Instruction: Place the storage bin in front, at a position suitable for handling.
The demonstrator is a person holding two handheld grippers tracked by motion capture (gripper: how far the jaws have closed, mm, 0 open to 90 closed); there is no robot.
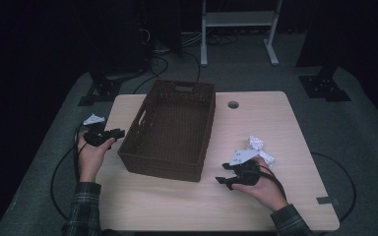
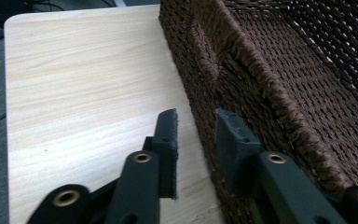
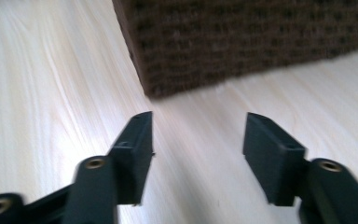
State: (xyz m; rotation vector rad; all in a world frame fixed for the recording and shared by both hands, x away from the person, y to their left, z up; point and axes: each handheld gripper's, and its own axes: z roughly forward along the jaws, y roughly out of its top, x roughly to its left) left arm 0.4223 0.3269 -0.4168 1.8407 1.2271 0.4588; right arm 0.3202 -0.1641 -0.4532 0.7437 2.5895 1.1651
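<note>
Dim room with black far background, grey carpet floor (image 1: 354,132), light wood surface (image 1: 256,123) with rounded corners and a round cable hole (image 1: 233,104), white metal frame (image 1: 238,19) standing far behind, black stand feet (image 1: 325,88) far right and far left, cables (image 1: 162,64) trailing on the floor

High view dim, dark surround. Right gripper view motion-blurred: basket (image 3: 242,42) ahead of the jaws smeared. Left gripper view sharp, evenly lit.
</note>
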